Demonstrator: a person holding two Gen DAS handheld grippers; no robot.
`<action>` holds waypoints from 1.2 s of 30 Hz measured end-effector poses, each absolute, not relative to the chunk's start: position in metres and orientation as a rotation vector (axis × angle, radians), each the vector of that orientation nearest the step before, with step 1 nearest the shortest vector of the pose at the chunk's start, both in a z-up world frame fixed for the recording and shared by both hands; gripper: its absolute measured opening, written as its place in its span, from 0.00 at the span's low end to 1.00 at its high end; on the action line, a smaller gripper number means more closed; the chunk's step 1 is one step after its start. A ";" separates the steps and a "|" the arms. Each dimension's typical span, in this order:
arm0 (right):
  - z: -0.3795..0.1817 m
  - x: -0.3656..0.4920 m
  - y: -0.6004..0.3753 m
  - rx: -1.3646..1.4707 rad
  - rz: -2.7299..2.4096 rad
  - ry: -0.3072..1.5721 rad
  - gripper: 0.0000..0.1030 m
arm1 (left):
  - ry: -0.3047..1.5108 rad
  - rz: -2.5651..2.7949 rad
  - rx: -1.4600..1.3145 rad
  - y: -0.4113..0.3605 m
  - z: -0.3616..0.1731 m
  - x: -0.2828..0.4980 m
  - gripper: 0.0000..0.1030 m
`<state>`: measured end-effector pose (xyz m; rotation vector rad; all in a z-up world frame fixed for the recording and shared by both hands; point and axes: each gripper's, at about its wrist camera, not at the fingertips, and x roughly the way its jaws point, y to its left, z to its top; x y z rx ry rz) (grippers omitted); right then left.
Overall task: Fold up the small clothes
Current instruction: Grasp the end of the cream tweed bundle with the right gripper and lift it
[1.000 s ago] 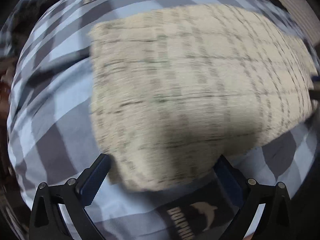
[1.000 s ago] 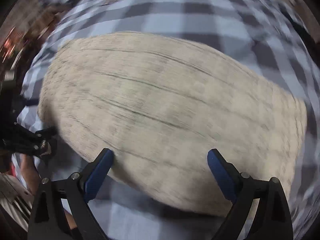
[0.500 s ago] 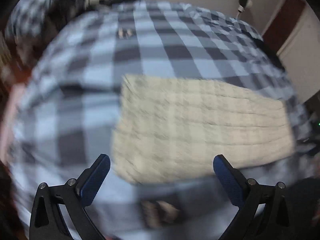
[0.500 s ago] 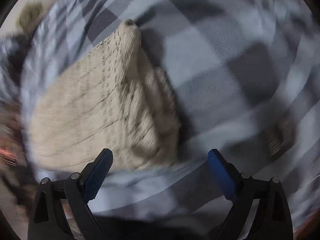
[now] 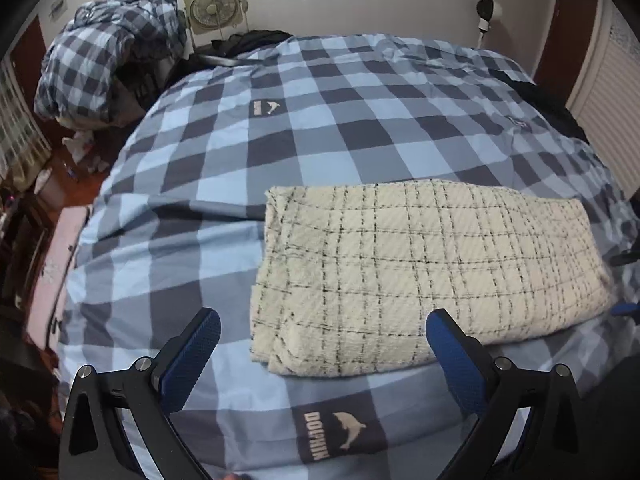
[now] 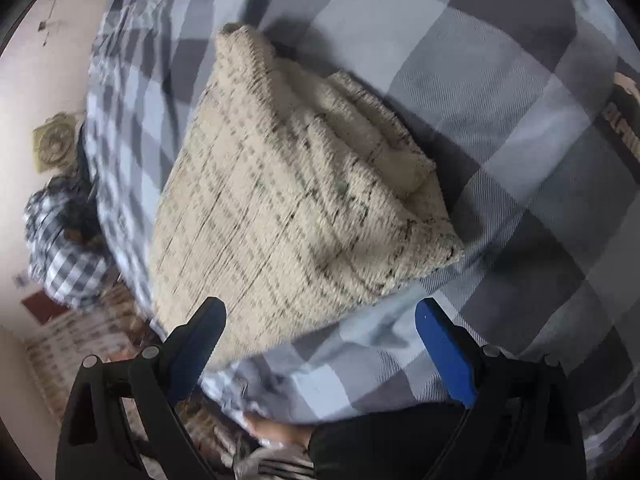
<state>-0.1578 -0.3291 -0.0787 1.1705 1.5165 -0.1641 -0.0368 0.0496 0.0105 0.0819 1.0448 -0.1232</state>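
A cream knitted garment with a thin black check [image 5: 420, 272] lies folded into a long rectangle on the blue checked bedspread [image 5: 280, 152]. My left gripper [image 5: 322, 338] is open and empty, raised above the garment's near left corner. My right gripper [image 6: 320, 324] is open and empty, just short of the garment's near end [image 6: 288, 208], where stacked folded layers show. A blue fingertip of the right gripper [image 5: 626, 308] shows at the right edge of the left wrist view.
A bundle of checked bedding [image 5: 108, 52] and a small fan [image 5: 212, 10] sit at the bed's far left. A lamp [image 5: 488, 10] stands by the far wall. Cluttered floor [image 5: 52, 184] runs along the bed's left edge.
Both grippers have pulled back and up from the garment, so more of the bed shows. The right gripper has swung round to face the garment's folded end. The garment lies still.
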 end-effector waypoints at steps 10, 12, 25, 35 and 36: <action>-0.098 -0.164 -0.343 1.322 -0.287 1.414 0.90 | 1.082 -0.148 0.071 0.041 -0.002 -0.029 1.00; -0.092 -0.164 -0.346 1.285 -0.309 1.390 0.76 | 1.090 -0.145 0.067 0.042 -0.003 -0.029 1.00; -0.023 -0.168 -0.323 0.998 -0.278 1.077 0.17 | 1.124 -0.091 0.071 0.050 -0.014 -0.021 1.00; 0.050 -0.182 -0.280 0.642 -0.266 0.856 0.14 | 1.191 -0.134 0.073 0.020 -0.033 0.013 1.00; 0.051 -0.177 -0.275 0.619 -0.265 0.856 0.14 | 1.189 -0.146 0.076 0.013 -0.035 0.018 1.00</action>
